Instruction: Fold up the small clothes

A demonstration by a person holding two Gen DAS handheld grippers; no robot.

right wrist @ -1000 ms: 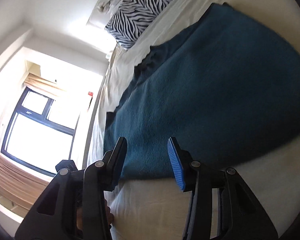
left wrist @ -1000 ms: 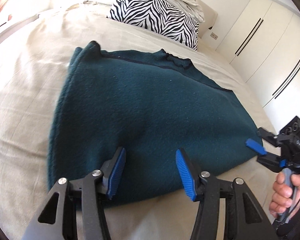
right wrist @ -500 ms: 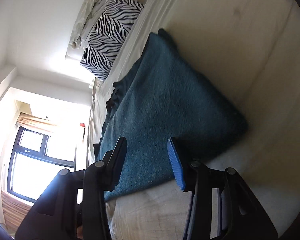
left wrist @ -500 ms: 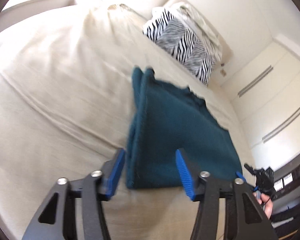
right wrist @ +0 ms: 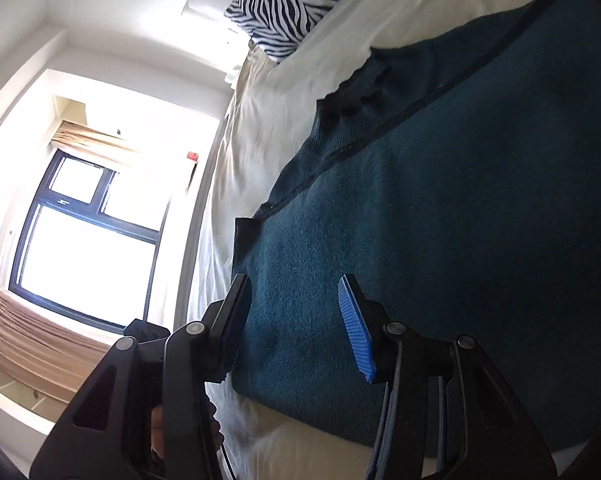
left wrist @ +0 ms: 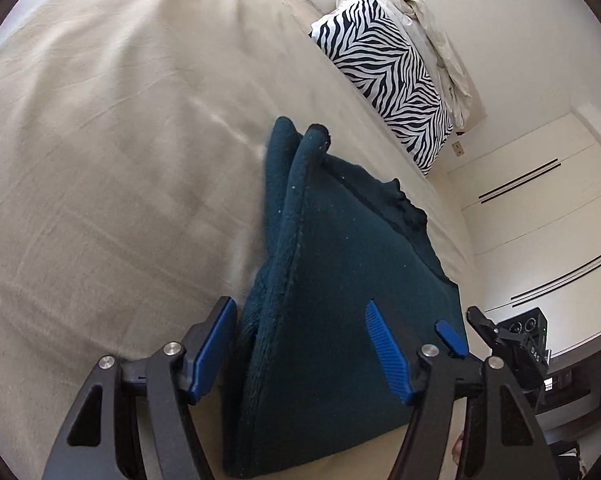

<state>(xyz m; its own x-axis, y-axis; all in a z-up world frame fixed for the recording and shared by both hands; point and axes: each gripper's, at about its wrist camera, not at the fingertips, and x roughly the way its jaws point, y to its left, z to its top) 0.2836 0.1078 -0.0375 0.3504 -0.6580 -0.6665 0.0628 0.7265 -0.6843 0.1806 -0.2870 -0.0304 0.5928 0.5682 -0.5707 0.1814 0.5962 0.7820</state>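
Note:
A dark teal fleece garment (left wrist: 348, 280) lies folded flat on the beige bed sheet (left wrist: 120, 160); it also fills the right wrist view (right wrist: 440, 220). My left gripper (left wrist: 300, 344) is open, its jaws straddling the garment's near left corner and stacked side edge. My right gripper (right wrist: 296, 320) is open over the garment's near right corner, by the bed's side. The right gripper also shows in the left wrist view (left wrist: 456, 336), at the garment's far corner.
A zebra-striped pillow (left wrist: 388, 76) and crumpled pale bedding (left wrist: 440, 52) lie at the head of the bed. White wardrobe doors (left wrist: 540, 220) stand beyond the bed. A bright window (right wrist: 88, 232) is off the bed's other side.
Both grippers have swung to the garment's near corners and dropped closer to it. Both stayed open. The garment has not moved.

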